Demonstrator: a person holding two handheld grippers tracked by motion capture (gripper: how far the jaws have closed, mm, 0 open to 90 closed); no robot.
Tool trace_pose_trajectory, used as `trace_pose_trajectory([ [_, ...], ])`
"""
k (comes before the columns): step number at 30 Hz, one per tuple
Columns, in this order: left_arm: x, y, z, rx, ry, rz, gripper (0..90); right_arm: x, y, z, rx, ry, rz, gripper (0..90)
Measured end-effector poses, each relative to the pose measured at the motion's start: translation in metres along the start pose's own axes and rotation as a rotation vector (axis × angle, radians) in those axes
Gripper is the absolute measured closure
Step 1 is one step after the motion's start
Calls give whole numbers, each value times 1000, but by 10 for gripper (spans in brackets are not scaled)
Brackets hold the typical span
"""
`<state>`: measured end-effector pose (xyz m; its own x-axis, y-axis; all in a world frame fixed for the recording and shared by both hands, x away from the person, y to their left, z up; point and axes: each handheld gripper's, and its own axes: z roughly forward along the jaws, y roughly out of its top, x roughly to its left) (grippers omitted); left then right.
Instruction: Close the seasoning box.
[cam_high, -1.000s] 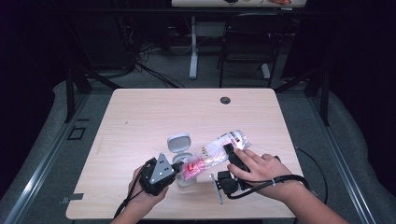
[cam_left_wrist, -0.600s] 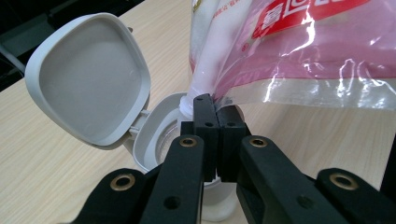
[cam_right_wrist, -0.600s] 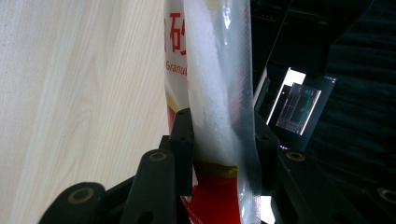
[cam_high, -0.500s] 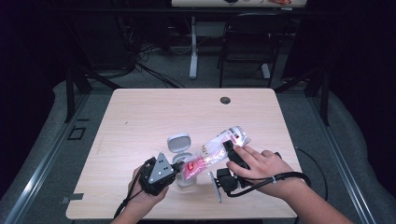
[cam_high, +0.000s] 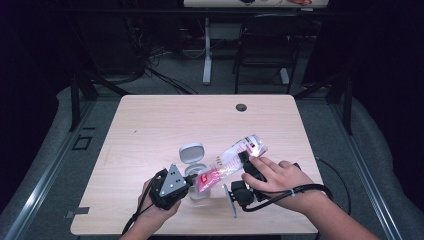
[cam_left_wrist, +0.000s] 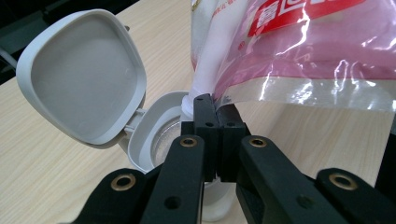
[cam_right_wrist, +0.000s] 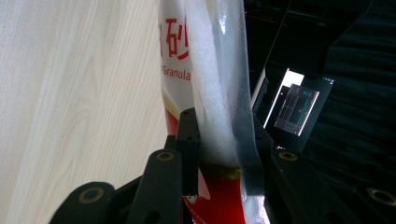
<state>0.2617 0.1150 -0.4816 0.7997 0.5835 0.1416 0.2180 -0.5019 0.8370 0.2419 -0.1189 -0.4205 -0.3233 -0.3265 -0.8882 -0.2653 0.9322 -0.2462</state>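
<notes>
Both tools grip the sugar bag (cam_high: 235, 160) (tilted over the open jar (cam_left_wrist: 159, 140)): left tool (cam_left_wrist: 215, 100) pinching its corner, right tool (cam_right_wrist: 219, 135) its middle.

Lit table (cam_high: 150, 125), dark surroundings, glare on bag (cam_left_wrist: 327, 56)

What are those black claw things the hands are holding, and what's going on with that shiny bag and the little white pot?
Those are grabbing tools, one in each of a person's hands. Each has two black fingers and a small camera riding on it. One picture looks down on the table from above; the other two look along each tool's fingers.

On the table stands a white jar with its lid flipped open. The left gripper is shut on the bag's lower corner, right over the jar's mouth. The right gripper holds the bag higher up, and its fingers have just been squeezing closer. The bag is tilted down towards the jar and holds white grains, so it looks like pouring.
</notes>
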Motion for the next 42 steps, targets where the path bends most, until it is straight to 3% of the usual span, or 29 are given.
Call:
trace_pose_trajectory([
  [30,2,-3,1,7,3,-2,900,1,4,1,-8,-9,-13,802],
  [42,1,-4,2,11,1,-1,900,0,5,0,-7,15,-10,819],
])
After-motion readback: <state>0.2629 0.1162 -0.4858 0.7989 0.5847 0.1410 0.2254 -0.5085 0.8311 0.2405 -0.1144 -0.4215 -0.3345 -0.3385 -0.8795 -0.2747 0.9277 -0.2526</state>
